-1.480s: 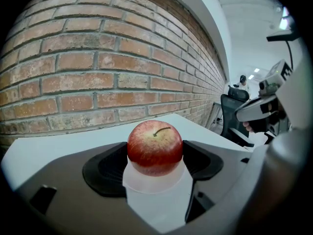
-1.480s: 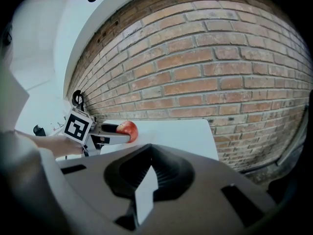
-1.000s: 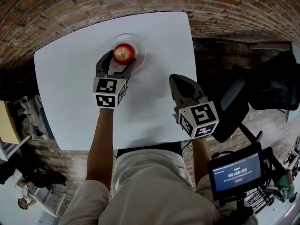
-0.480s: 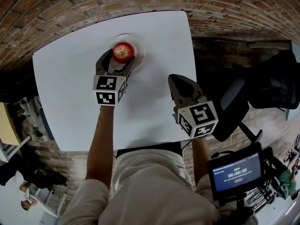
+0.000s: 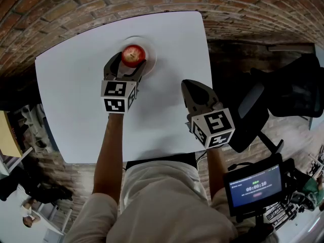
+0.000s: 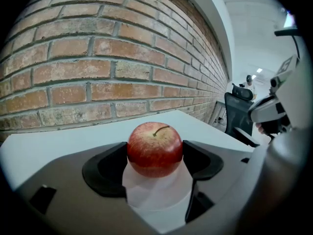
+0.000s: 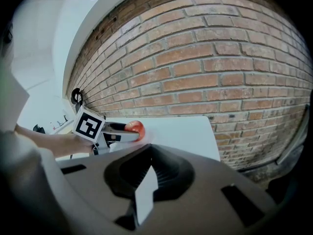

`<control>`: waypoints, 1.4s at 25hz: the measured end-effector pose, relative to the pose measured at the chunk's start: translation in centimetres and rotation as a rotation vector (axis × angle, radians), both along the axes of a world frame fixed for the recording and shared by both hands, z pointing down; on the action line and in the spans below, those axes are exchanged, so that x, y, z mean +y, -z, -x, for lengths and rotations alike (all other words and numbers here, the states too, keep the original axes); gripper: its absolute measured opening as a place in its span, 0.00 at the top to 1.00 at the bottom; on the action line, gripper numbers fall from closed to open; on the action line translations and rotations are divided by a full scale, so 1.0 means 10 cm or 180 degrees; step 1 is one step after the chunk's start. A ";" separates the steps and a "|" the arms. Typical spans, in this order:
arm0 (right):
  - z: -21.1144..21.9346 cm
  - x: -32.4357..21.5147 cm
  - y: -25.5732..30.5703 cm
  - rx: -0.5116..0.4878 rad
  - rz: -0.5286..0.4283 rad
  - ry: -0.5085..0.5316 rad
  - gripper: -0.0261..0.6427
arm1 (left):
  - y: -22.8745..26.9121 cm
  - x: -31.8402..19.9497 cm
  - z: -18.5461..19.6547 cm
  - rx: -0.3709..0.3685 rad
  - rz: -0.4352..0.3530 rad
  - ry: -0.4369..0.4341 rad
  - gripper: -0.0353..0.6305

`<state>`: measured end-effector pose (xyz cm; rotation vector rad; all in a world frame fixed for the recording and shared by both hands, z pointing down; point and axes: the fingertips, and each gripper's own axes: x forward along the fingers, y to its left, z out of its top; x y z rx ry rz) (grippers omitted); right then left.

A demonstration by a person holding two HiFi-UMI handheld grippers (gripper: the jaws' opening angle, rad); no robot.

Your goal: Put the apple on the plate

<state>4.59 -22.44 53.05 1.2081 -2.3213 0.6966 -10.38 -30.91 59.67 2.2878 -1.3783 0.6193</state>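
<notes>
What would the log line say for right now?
left tongs: shut on apple | apple: over plate | right tongs: shut, empty

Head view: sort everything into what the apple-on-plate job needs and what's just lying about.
Job: apple; plate; left gripper, shut on the apple; table.
Lying about: right gripper, shut and empty; office chair; timer screen.

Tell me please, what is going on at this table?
A person holds a two-jaw gripper in each hand over a white table beside a brick wall. The left gripper has its jaws against both sides of a red apple, which sits on a white plate at the far side of the table. The right gripper is empty, with its jaws together, and is held apart, nearer the person. The apple looks placed but not yet let go.
</notes>
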 end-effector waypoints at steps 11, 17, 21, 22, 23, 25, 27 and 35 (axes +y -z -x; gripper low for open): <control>-0.01 0.01 0.01 0.0021 -0.0023 -0.0003 0.96 | 0.03 0.01 0.01 -0.0019 -0.0017 -0.0065 0.40; -0.01 0.01 0.06 0.0005 -0.0062 0.0003 0.96 | 0.10 0.05 0.00 -0.0107 -0.0074 -0.0146 0.40; 0.00 0.01 0.12 -0.0008 -0.0093 0.0004 0.96 | 0.18 0.09 0.03 -0.0077 -0.0095 -0.0154 0.40; 0.01 0.01 0.14 -0.0012 -0.0105 0.0005 0.96 | 0.20 0.09 0.04 -0.0078 -0.0105 -0.0153 0.40; 0.01 0.01 0.16 -0.0017 -0.0119 0.0005 0.96 | 0.23 0.10 0.05 -0.0077 -0.0117 -0.0151 0.40; 0.02 0.02 0.20 -0.0026 -0.0146 0.0004 0.96 | 0.29 0.11 0.08 -0.0041 -0.0141 -0.0141 0.40; 0.01 0.03 0.25 -0.0027 -0.0175 0.0005 0.96 | 0.38 0.12 0.10 0.0040 -0.0174 -0.0115 0.40; -0.06 0.04 0.50 -0.0004 -0.0357 -0.0030 0.96 | 0.69 0.24 0.12 0.0149 -0.0257 -0.0173 0.41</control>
